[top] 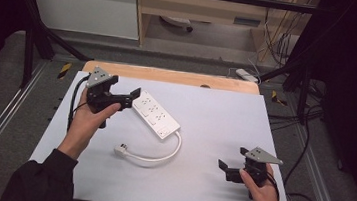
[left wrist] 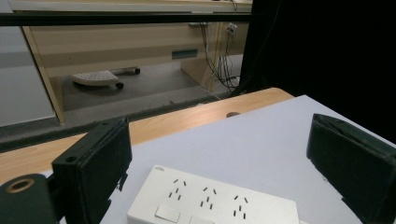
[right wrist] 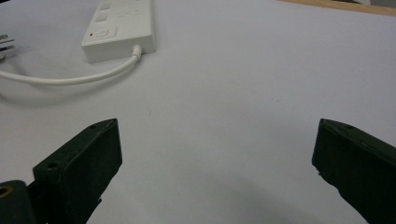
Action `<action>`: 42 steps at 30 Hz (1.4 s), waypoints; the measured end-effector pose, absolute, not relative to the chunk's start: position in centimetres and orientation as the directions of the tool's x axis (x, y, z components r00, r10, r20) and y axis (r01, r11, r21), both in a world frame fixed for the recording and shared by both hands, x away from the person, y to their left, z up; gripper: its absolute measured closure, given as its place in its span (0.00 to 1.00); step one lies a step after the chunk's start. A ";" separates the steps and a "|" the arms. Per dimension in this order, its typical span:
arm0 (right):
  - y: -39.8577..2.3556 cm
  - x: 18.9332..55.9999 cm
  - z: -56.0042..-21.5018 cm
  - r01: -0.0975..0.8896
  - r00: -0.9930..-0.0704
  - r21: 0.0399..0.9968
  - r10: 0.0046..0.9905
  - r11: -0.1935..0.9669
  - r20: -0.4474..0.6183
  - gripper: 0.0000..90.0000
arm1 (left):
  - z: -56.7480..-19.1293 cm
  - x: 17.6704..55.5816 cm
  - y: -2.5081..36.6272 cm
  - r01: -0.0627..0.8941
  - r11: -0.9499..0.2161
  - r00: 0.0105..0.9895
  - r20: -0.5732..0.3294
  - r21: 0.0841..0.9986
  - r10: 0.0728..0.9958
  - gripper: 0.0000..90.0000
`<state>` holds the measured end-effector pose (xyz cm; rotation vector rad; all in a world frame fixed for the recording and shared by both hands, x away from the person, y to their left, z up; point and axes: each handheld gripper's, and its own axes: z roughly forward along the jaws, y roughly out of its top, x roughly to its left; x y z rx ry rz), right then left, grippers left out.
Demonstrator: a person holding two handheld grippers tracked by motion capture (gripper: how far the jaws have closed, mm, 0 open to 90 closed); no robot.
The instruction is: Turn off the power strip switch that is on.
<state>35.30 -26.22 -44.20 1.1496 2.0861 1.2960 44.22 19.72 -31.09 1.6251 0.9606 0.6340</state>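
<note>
Your left gripper has its fingers spread wide, one on each side of the far end of the power strip, with nothing clamped between them. In the left gripper view the strip sits low between the fingers, its socket face upward and its long edges apparently clear of both pads, though contact cannot be confirmed.

Your right gripper also holds its fingers apart, over the bare white sheet near the front right of the counter, well apart from the strip.

The strip lies diagonally on the sheet, left of centre. Its cord leaves the near end, curves round and ends in a plug lying loose on the sheet.

Risks from this position:

1. Grip at one end only. The strip is long; closing on the far end alone is likely to let the other end droop or swing when lifted.
2. Smooth casing. The plastic may slide between the pads if you close off-centre (a skewed closure tends to rotate the strip rather than hold it).
3. Trailing cord. The plug will drag across the sheet and may wrinkle or shift it.
4. Switches. Fingers set too low over the rocker buttons could press them.
</note>
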 end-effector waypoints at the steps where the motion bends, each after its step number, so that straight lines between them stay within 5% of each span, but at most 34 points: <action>1: -26.2 35.3 -44.2 0.423 -0.567 0.879 0.821 0.221 0.066 0.02 | -31.2 44.5 19.6 0.264 -0.080 0.529 -0.074 0.961 0.846 0.07; 42: -26.4 35.3 -44.2 0.427 -0.568 0.877 0.820 0.220 0.071 0.02 | -34.3 50.2 19.6 0.303 -0.067 0.447 -0.080 0.951 0.891 0.18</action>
